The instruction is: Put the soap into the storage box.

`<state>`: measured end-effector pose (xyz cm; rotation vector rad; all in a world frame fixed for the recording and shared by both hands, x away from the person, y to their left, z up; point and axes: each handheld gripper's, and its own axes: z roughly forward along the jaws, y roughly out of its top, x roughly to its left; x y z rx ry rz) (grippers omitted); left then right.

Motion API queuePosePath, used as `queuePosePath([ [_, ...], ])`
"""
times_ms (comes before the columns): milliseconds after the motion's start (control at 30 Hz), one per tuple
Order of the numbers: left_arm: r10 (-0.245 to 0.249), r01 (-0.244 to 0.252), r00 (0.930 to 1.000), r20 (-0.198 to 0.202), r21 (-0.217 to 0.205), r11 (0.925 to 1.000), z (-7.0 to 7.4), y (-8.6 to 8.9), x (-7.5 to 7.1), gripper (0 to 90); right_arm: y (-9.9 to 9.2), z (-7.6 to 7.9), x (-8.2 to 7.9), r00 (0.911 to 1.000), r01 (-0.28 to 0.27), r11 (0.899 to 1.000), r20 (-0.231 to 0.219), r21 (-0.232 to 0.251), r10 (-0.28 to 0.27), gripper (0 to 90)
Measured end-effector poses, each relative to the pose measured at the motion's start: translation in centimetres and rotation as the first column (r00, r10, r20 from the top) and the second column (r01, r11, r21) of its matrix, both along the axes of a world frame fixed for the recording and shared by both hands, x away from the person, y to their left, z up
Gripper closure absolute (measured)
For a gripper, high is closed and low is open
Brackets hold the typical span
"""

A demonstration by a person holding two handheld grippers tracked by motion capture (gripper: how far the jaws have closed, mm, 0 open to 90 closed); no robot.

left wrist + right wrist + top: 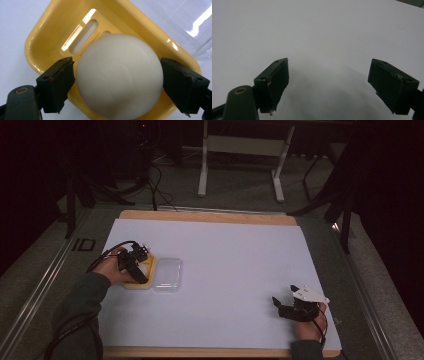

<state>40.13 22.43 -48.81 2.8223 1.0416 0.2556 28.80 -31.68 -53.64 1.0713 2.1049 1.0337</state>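
Sitting in yellow tray (45, 37), white ball (119, 76) between wide-open left fingers (58, 82), apparently untouched.

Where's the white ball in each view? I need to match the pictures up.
High view: the white ball sits in the yellow tray at the table's left, partly hidden under the left tool.
Left gripper view: it lies centre frame, between the open jaws, a gap at the left pad.
Right gripper view: bare white tabletop ahead of the right tool.
Shared landmark: the yellow tray.
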Motion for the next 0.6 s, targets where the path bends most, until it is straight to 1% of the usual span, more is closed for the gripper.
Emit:
queuePosePath([
  [167,-0.002,0.002,1.0000,0.008,-0.004,1.0000,0.4,0.2,-0.1,14.0,0.0,0.0,0.0,1.0000,-0.001,1.000,0.001,-0.001,0.001,17.0],
  [233,0.002,-0.002,1.0000,0.009,-0.011,0.9999,0.6,0.3,-0.1,13.4,0.0,0.0,0.0,1.0000,-0.001,1.000,0.001,-0.001,0.001,16.9],
  [267,0.001,0.000,0.9999,0.017,-0.029,0.9996,0.9,0.4,-0.2,13.0,0.0,0.0,0.0,1.0000,-0.001,1.000,0.001,-0.002,0.001,17.0],
  [300,-0.004,0.005,0.9999,0.017,-0.027,0.9996,1.0,0.4,-0.3,13.0,0.0,0.0,0.0,1.0000,0.000,1.000,0.000,-0.001,0.000,16.9],
  [433,-0.004,0.005,0.9997,0.025,-0.039,0.9992,1.5,0.3,-0.5,12.8,0.0,0.0,0.0,1.0000,-0.001,1.000,0.001,-0.002,0.001,17.0],
  [533,-0.016,0.017,0.9992,0.037,-0.043,0.9989,1.9,0.3,-0.7,13.1,0.0,0.0,0.0,1.0000,-0.001,1.000,0.001,-0.002,0.001,17.0],
  [600,-0.022,0.024,0.9990,0.039,-0.055,0.9982,2.3,0.3,-0.8,14.9,0.0,0.0,0.0,1.0000,-0.001,1.000,0.002,-0.002,0.001,16.9],
])
